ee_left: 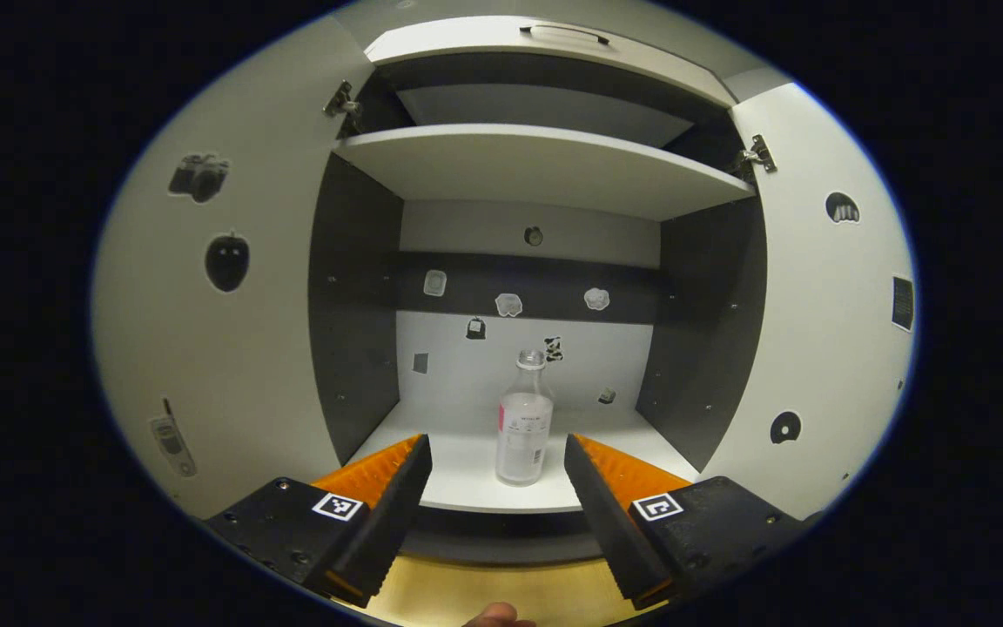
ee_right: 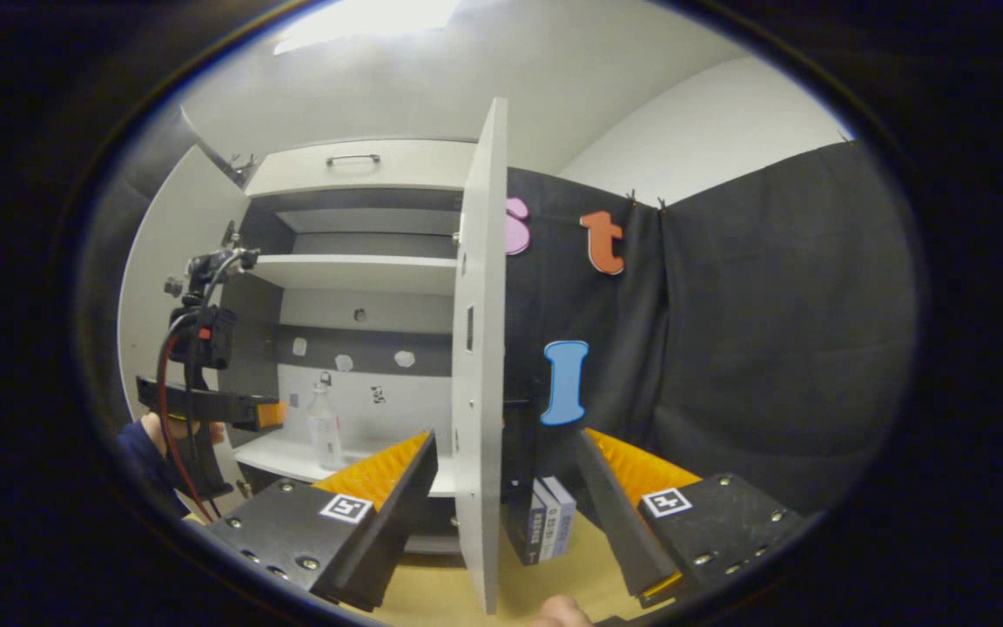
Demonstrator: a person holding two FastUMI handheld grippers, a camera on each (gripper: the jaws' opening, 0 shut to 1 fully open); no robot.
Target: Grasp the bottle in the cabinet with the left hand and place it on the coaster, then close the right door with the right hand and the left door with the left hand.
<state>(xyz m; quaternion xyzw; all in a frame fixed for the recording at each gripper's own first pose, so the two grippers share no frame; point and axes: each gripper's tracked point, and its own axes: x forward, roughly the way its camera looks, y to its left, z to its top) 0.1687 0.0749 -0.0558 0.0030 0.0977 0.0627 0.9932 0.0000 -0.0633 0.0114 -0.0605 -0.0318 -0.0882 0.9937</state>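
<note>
Left tongs [ee_left: 497, 470] spread wide | bottle [ee_left: 524, 427] between, untouched

walls: white wall [ee_right: 710, 131], black cloth [ee_right: 771, 348] | surface: wooden table [ee_right: 432, 601] | light: ceiling panel [ee_right: 362, 26]

My cabinet's lower shelf [ee_left: 467, 466] carries the bottle [ee_left: 524, 427], standing upright near the shelf's front edge. Above the bottle, the upper shelf [ee_left: 536, 165] spans the cabinet. To the right of the open right door [ee_right: 480, 366], small books [ee_right: 545, 518] stand on the table [ee_right: 571, 557].
</note>
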